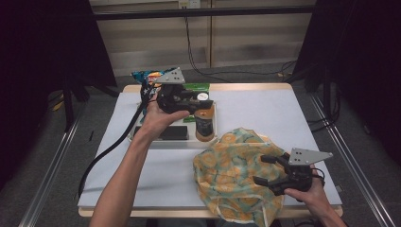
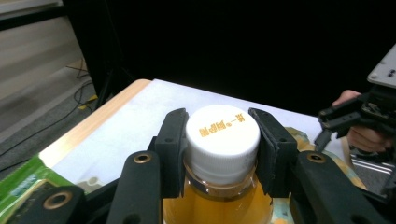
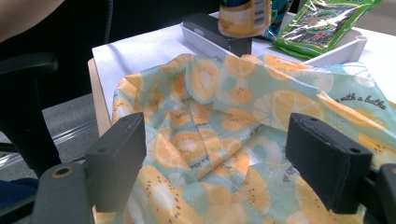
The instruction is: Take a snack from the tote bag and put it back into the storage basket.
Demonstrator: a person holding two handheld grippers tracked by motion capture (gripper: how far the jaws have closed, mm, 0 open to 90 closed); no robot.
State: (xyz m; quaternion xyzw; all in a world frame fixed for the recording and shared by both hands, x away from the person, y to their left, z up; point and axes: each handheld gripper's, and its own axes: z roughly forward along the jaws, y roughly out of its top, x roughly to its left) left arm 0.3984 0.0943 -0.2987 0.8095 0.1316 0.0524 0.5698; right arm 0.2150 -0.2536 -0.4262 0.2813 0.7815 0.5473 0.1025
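On the fruit-print cloth bag [image 3: 243, 140] before your right gripper [image 3: 233, 158], cursive lettering near the edge reads "with a bathe", or something close to it. The white cap [image 2: 222, 133] of the jar [image 2: 219, 205] gripped by your left gripper [image 2: 223, 149] carries a short line of gold characters, too small to make out. The green packet [image 3: 322, 23] bears print you cannot read.
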